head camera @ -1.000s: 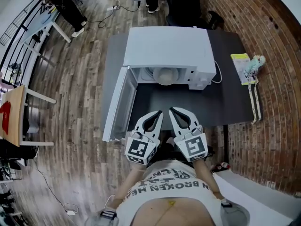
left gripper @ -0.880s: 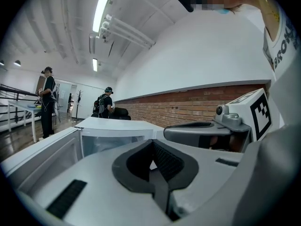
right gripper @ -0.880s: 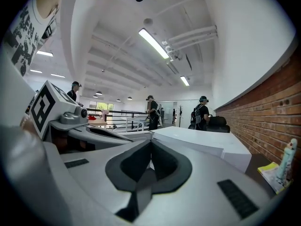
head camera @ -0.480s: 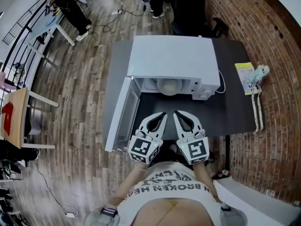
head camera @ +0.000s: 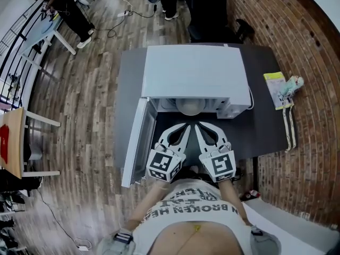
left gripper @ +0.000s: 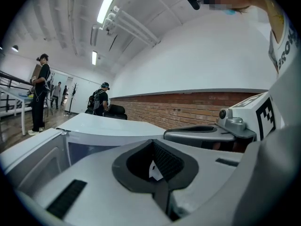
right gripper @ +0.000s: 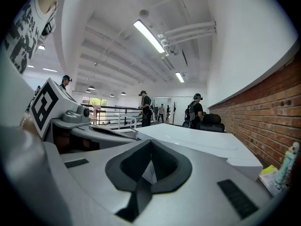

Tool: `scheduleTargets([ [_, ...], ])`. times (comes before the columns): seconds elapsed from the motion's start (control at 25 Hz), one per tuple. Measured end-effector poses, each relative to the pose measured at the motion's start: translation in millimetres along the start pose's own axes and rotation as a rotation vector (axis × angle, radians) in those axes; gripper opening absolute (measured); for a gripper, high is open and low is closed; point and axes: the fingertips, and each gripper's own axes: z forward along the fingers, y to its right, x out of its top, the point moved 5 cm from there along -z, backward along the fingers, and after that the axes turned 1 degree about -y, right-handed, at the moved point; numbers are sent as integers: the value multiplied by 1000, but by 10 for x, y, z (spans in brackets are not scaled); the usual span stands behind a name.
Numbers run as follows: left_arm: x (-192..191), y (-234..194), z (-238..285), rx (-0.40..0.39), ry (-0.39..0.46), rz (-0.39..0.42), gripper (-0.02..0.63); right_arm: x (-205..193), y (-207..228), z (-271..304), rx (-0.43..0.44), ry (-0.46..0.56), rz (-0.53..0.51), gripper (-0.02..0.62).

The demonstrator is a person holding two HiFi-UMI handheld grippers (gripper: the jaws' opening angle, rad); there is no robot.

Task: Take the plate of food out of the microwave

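Head view: pale round plate of food (head camera: 190,107) sits inside the white box-shaped microwave (head camera: 194,76), door ajar, on the dark counter (head camera: 265,126), just beyond the left gripper (head camera: 184,127) and right gripper (head camera: 198,126) | Left gripper view: jaws pressed together, empty | Right gripper view: likewise | Handling: probably rigid, breakable, slippery; take the near rim, keep level.

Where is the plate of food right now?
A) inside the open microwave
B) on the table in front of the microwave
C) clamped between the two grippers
A: the plate sits in the microwave's open cavity, ahead of the shut left gripper and right gripper.
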Motion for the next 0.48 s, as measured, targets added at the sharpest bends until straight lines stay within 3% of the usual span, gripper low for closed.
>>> scheduleTargets([
  [0.48, -210, -526, 310, -38, -59, -77, 6, -278, 121, 544, -40, -120, 42, 8],
])
